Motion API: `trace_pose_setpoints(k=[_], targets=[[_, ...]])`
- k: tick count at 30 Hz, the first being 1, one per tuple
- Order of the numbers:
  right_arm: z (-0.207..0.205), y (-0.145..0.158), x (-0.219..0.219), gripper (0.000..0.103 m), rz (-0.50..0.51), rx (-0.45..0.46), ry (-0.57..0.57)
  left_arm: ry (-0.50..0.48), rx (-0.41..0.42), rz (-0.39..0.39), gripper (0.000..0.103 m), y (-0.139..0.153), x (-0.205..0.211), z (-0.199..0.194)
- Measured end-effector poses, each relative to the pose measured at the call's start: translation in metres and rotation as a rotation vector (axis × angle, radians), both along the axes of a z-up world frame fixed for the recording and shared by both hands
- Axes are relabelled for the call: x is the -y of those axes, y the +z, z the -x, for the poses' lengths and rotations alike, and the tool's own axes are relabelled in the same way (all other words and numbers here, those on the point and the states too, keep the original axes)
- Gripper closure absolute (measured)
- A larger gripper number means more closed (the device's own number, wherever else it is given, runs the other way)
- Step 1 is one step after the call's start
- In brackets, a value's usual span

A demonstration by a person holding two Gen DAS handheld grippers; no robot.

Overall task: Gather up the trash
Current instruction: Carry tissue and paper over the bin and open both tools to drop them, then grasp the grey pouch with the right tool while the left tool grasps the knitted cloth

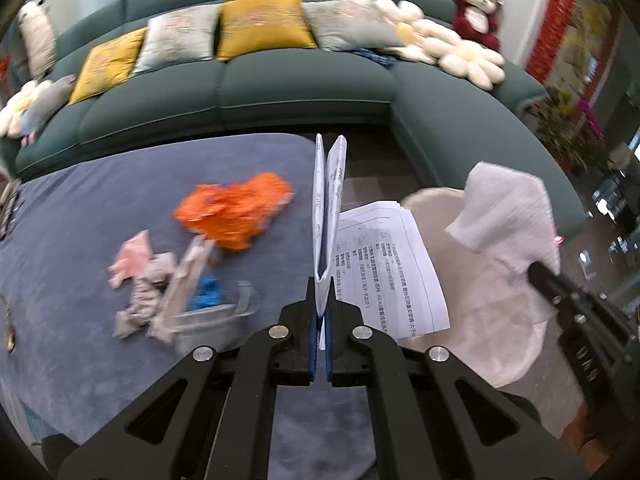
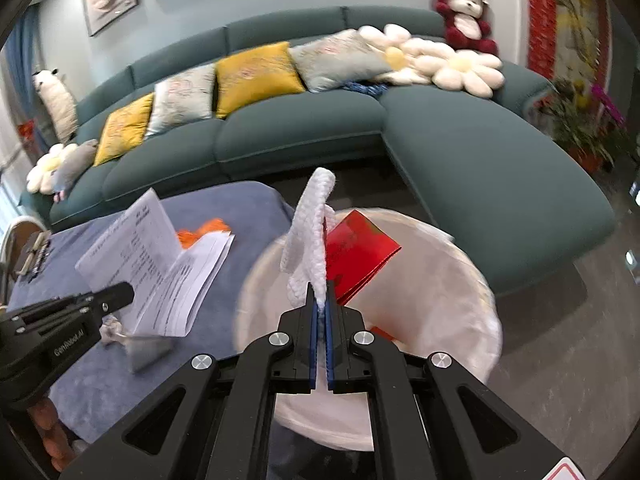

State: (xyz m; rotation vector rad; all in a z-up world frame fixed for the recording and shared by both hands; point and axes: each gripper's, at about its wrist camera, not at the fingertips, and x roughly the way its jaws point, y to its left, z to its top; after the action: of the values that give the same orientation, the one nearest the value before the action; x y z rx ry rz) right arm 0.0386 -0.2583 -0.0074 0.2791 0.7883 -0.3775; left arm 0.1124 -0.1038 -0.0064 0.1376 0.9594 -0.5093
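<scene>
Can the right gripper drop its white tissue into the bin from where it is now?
Probably yes. The right gripper, shut on the white tissue, hangs above the open white-lined bin. Only a red packet lies inside, and nothing covers the opening.

Legible text — "GenRobot.AI" on left gripper point(image 2: 120, 294) body, 9 o'clock; printed sheets point(image 2: 160, 264) carry lettering too blurred to read.

Our left gripper point(image 1: 322, 300) and right gripper point(image 2: 322, 300) are matte black linkages with silver rivets and blue finger pads point(image 2: 313, 340).
</scene>
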Motion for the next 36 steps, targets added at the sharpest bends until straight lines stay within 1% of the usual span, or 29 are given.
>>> trace_pose_setpoints(k=[5, 8, 11, 12, 13, 14, 15, 17, 19, 24, 28, 36], targets=[[0.014, -0.014, 0.022, 0.100, -0.007, -0.025, -0.043, -0.079, -0.024, -0.003, 0.101, -0.010, 0.044, 0.010], [0.017, -0.023, 0.030, 0.099, -0.019, -0.034, -0.062, -0.108, -0.041, -0.009, 0.100, -0.018, 0.060, 0.013], [0.019, -0.028, 0.037, 0.094, -0.023, -0.038, -0.084, -0.132, -0.056, -0.015, 0.096, -0.026, 0.074, 0.017], [0.019, -0.029, 0.040, 0.089, -0.024, -0.038, -0.091, -0.131, -0.059, -0.023, 0.094, -0.029, 0.079, 0.019], [0.019, -0.029, 0.041, 0.080, -0.024, -0.035, -0.097, -0.127, -0.063, -0.030, 0.083, -0.030, 0.080, 0.019], [0.020, -0.028, 0.043, 0.075, -0.022, -0.031, -0.104, -0.124, -0.063, -0.032, 0.069, -0.032, 0.081, 0.019], [0.021, -0.027, 0.044, 0.069, -0.019, -0.022, -0.112, -0.114, -0.057, -0.034, 0.064, -0.032, 0.081, 0.019], [0.022, -0.024, 0.045, 0.067, -0.012, -0.013, -0.117, -0.107, -0.038, -0.032, 0.055, -0.030, 0.079, 0.020], [0.021, -0.021, 0.044, 0.064, -0.009, -0.008, -0.117, -0.100, -0.029, -0.034, 0.050, -0.028, 0.076, 0.019], [0.016, -0.011, 0.033, 0.059, 0.003, 0.014, -0.101, -0.062, -0.023, -0.023, 0.049, -0.024, 0.058, 0.013], [0.009, -0.005, 0.019, 0.053, 0.014, 0.024, -0.068, -0.012, -0.016, -0.022, 0.047, -0.022, 0.033, 0.004], [-0.011, -0.003, -0.023, 0.052, 0.014, 0.016, 0.017, 0.116, -0.023, -0.036, 0.046, -0.030, -0.033, -0.018]])
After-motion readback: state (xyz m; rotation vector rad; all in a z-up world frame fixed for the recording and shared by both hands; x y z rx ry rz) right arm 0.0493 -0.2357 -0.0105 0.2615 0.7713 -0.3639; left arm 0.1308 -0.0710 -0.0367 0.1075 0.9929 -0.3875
